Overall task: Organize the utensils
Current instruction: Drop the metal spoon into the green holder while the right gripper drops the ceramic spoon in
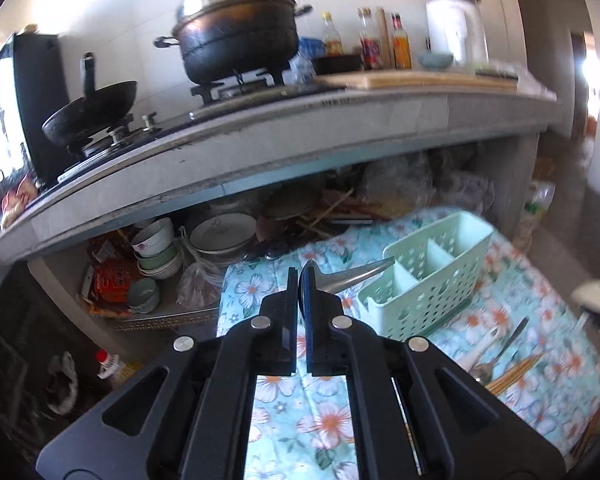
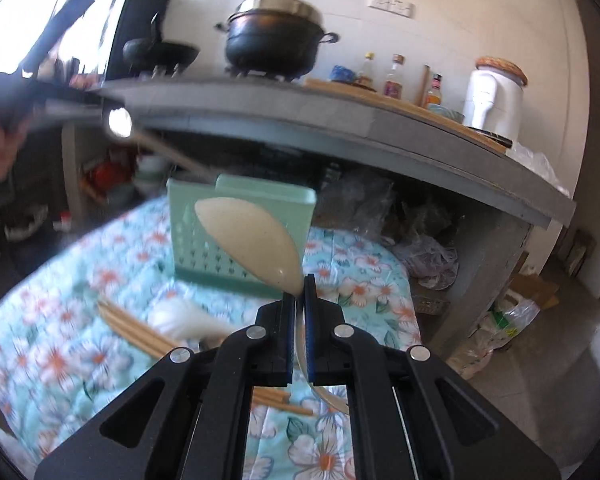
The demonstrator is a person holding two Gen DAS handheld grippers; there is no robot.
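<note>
While both claws carry utensils, the left claw clenching a steel spoon and the right claw a beige plastic spoon, the mint perforated caddy looks empty; wooden chopsticks and other spoons remain on the floral cloth.

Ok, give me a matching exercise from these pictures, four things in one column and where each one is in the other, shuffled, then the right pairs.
Things:
1. metal spoon
2. beige spoon
3. chopsticks
4. black pot

Places:
A. lying on the floral cloth
B. clamped in the right gripper
C. on the stove burner
D. clamped in the left gripper

Pairs: 1-D, 2-B, 3-A, 4-C
</note>
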